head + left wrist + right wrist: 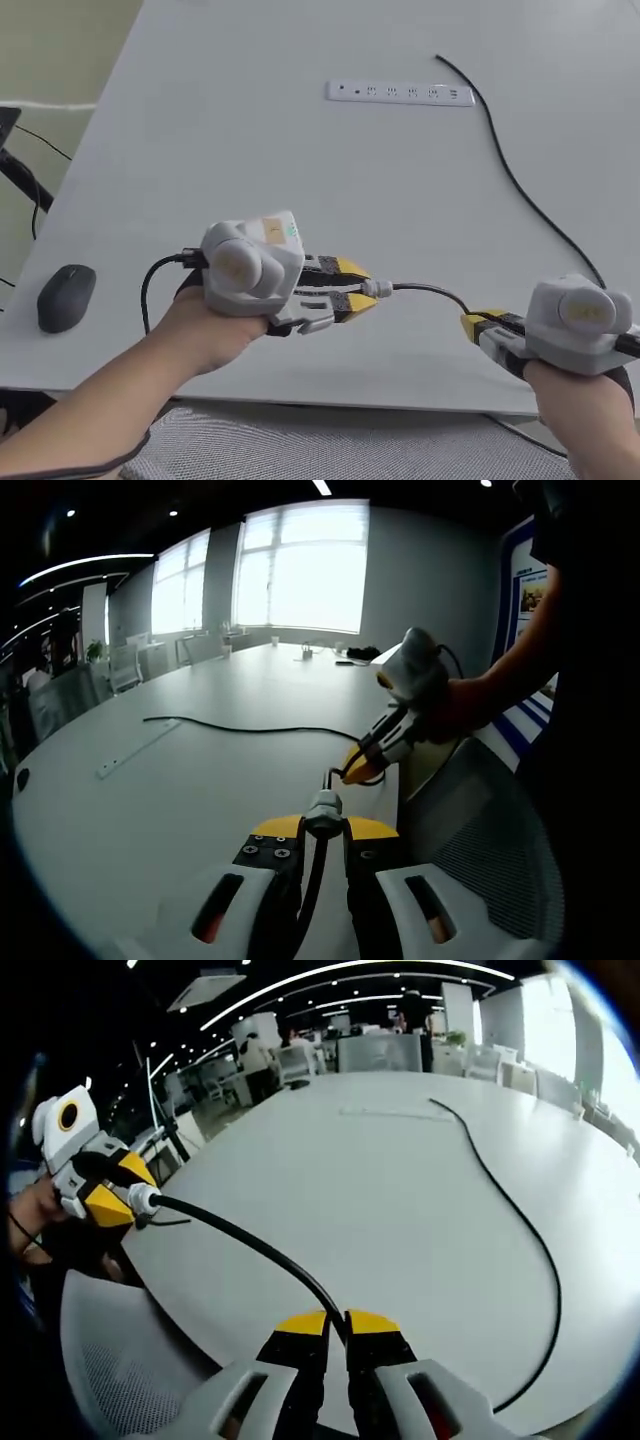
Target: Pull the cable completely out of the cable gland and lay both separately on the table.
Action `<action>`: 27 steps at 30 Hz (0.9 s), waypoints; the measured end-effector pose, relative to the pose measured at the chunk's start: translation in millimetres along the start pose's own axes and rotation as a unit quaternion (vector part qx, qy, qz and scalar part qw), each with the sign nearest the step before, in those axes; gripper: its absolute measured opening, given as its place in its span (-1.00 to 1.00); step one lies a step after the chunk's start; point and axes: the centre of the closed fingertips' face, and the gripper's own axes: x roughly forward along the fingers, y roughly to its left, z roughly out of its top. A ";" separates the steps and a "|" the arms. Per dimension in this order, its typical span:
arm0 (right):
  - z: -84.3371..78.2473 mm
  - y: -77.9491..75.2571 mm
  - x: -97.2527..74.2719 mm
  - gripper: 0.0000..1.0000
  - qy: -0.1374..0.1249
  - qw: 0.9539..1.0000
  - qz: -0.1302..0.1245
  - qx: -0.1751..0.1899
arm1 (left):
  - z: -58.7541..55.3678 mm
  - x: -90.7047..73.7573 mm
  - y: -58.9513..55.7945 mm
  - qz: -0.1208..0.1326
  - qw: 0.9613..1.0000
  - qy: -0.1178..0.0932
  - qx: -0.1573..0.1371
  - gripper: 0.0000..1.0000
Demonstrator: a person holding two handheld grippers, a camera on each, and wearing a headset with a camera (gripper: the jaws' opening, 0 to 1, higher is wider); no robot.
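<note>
Cable [430,291] is still threaded through the gland [377,289], and both are held up by the near edge of the bench [250,150]. The right tongs [472,322] are pinched tight on the cable, closest to the person. The left tongs [352,285] are clamped on the gland, and the cable runs back between their jaws. A short arched stretch hangs between the two. A mouse [65,297] sits by the left edge. Further back, a loose black cord [520,185] snakes up the right side, and a white power strip [400,93] lies at the far end.
</note>
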 end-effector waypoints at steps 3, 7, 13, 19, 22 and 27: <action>0.6 -0.7 -1.1 -0.98 -0.002 1.000 0.000 -0.005 | 0.0 0.0 0.1 0.000 1.000 0.000 -0.001 -0.70; -0.2 1.8 -2.2 -0.98 0.002 1.000 0.000 -0.020 | 0.6 -0.2 0.9 -0.001 1.000 -0.002 -0.007 -0.70; 2.6 5.1 -5.3 -0.96 -0.006 0.999 -0.001 -0.046 | -0.6 -0.6 2.5 -0.001 1.000 0.001 -0.009 -0.70; 14.7 15.8 -10.5 -0.81 -0.019 0.997 0.005 -0.080 | -0.5 -0.8 5.4 0.001 1.000 0.001 -0.013 -0.70; 22.6 27.9 -12.3 -0.73 -0.027 0.993 0.016 -0.112 | -1.4 -0.6 6.0 0.001 1.000 0.003 -0.014 -0.70; 44.7 53.4 -17.8 -0.64 -0.051 0.978 0.034 -0.199 | -1.9 -0.6 5.6 -0.001 1.000 0.003 -0.015 -0.70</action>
